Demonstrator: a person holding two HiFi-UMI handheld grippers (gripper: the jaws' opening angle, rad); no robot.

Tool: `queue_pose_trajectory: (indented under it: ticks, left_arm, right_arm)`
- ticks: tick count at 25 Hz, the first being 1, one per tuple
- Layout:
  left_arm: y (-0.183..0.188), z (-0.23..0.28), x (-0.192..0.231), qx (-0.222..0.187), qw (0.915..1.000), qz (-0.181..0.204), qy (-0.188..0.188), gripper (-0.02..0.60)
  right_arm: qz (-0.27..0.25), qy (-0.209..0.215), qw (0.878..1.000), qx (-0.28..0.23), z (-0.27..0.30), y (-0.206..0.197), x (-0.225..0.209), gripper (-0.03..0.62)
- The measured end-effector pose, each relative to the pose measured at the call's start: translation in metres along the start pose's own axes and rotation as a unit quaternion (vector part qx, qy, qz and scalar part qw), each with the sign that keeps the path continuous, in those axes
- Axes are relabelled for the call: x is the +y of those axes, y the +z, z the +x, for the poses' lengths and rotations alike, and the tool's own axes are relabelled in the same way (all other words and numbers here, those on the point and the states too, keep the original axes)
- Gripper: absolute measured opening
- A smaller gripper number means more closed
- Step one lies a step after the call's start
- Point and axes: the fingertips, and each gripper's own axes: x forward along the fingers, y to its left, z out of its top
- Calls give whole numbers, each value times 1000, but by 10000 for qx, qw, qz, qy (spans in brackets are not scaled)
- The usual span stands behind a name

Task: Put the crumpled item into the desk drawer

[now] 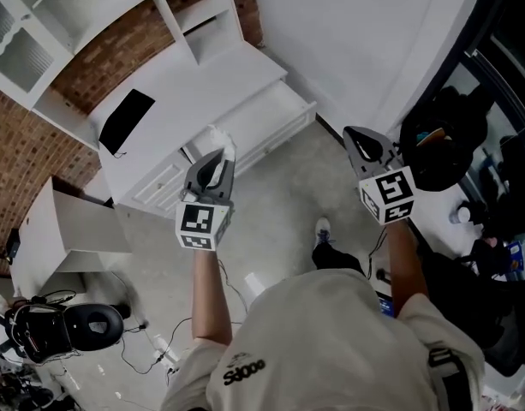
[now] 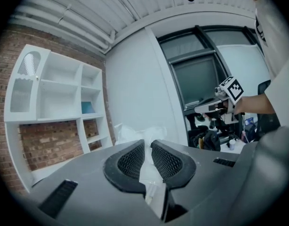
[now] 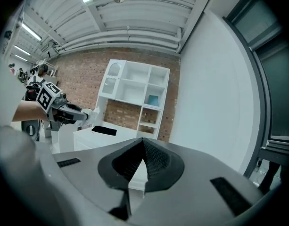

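Note:
My left gripper (image 1: 215, 154) is shut on a crumpled white plastic item (image 1: 221, 139), held in the air just before the white desk (image 1: 202, 92). In the left gripper view the item (image 2: 135, 132) is pinched between the ribbed pads (image 2: 130, 161) and bulges out past the tips. The desk drawer (image 1: 271, 110) stands pulled open, to the right of and beyond the held item. My right gripper (image 1: 365, 144) hangs further right over the floor, shut with nothing in it (image 3: 143, 141). From the right gripper view I see the left gripper (image 3: 85, 114) with the item (image 3: 94, 113) in front of the desk.
A white shelf unit (image 1: 65, 24) stands on the desk against a brick wall. A flat black thing (image 1: 125, 120) lies on the desk top. A white cabinet (image 1: 74, 225) and a black chair (image 1: 74, 324) are at the left, dark bags (image 1: 442, 144) at the right.

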Motion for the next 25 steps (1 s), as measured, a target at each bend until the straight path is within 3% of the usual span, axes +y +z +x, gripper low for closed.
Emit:
queue_pose_trajectory:
  ticks: [13, 19, 25]
  left_arm:
    - [14, 194, 53, 347, 9981, -242, 444, 57]
    - [8, 249, 69, 597, 9965, -263, 526, 57]
    - [-7, 297, 93, 811, 9962, -200, 256, 57]
  right_arm:
    - [68, 731, 9973, 99, 155, -27, -154, 5]
    - [161, 1016, 9946, 162, 206, -46, -190, 5]
    - [275, 1011, 9941, 291, 250, -63, -210, 5]
